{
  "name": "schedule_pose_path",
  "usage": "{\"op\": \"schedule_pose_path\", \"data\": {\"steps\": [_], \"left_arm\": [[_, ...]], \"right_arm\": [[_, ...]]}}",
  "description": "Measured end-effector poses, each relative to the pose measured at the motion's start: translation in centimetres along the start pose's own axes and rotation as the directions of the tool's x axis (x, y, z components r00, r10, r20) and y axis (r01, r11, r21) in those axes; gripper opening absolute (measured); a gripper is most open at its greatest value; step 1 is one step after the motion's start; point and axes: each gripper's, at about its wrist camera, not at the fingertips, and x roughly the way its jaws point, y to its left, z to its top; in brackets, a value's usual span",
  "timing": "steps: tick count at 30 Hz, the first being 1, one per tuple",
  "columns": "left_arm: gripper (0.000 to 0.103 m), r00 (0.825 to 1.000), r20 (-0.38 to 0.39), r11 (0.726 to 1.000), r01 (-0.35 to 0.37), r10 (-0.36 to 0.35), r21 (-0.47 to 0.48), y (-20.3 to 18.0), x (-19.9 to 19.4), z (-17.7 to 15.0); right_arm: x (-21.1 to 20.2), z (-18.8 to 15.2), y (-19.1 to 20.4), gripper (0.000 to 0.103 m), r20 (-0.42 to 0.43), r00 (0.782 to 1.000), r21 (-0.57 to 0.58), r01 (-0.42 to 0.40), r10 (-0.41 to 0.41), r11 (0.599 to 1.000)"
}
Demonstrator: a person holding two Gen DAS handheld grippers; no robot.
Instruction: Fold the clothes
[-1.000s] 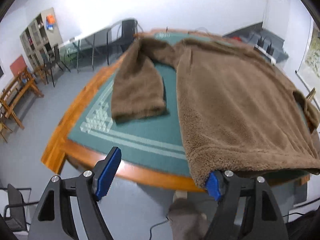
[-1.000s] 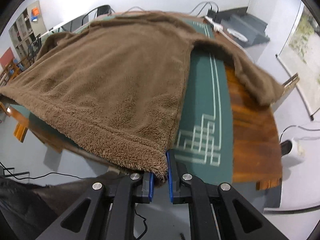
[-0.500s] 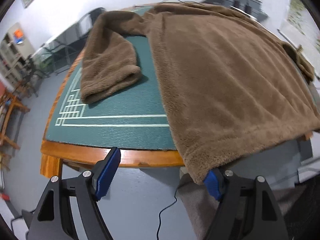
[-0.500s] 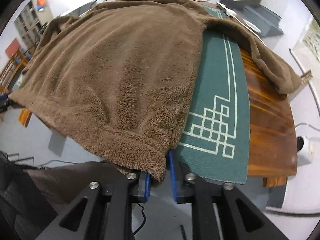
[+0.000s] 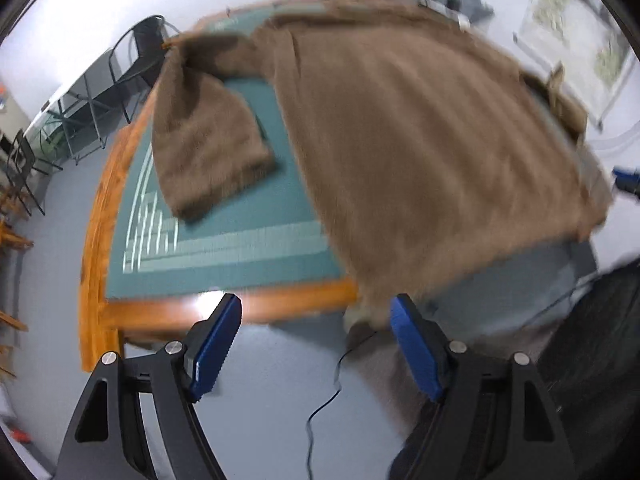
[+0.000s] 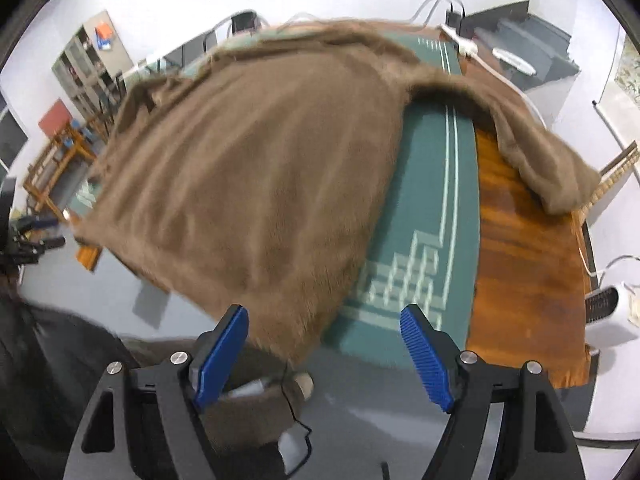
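Left wrist view: the left hand-held gripper (image 5: 316,340) is held agape with nothing clamped, the brown fleece (image 5: 420,152) just ahead to its right. The fleece is spread on the desk (image 5: 224,308), hem overhanging the near edge, collar pointed away. The right hand-held gripper (image 6: 324,356), jaws just opened, has the hem corner loose between its pads, equally near.

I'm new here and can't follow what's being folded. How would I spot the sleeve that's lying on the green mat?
Find the wooden table with the green patterned mat. A fuzzy brown sweater covers most of it. The sleeve is the brown flap lying wholly on the mat; the other sleeve trails onto bare wood.
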Motion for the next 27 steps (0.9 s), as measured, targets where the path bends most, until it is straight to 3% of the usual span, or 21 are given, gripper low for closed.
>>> {"op": "schedule_pose_path", "data": {"steps": [2, 5, 11, 14, 19, 23, 27], "left_arm": [[0.08, 0.998, 0.053, 0.999, 0.036, -0.035, -0.016, -0.5, -0.7, 2.7], [0.08, 0.996, 0.073, 0.999, 0.049, -0.048, -0.008, -2.4, 0.0, 6.6], [0.081, 0.994, 0.005, 0.992, 0.11, -0.111, 0.062, -7.9, 4.1, 12.0], [0.081, 0.986, -0.074, 0.983, 0.158, -0.152, 0.097, -9.9, 7.9, 12.6], [0.081, 0.967, -0.214, 0.982, 0.162, -0.139, 0.097, -10.2, 12.9, 11.2], [0.083, 0.966, -0.222, 0.966, 0.173, -0.129, 0.19, -10.8, 12.8, 10.8], [0.083, 0.959, -0.233, 0.959, 0.209, -0.163, 0.19, -10.1, 11.5, 12.6]], "right_arm": [[0.1, 1.4, 1.5, 0.08, 0.026, 1.0, -0.012, 0.002, -0.002, 1.0], [1.8, 4.1, 3.9, 0.08, 0.018, 1.0, -0.036, 0.013, -0.013, 0.999], [6.0, 7.7, 7.7, 0.08, -0.029, 1.0, -0.074, 0.002, -0.004, 0.997], [8.5, 8.2, 7.6, 0.08, -0.073, 0.997, -0.075, 0.011, -0.017, 0.997], [11.8, 6.5, 6.3, 0.08, -0.189, 0.982, -0.022, -0.009, 0.005, 1.0], [12.4, 4.2, 6.9, 0.083, -0.236, 0.97, -0.142, 0.025, -0.058, 0.99], [12.2, 4.0, 7.0, 0.085, -0.291, 0.954, -0.187, 0.016, -0.071, 0.982]]}}
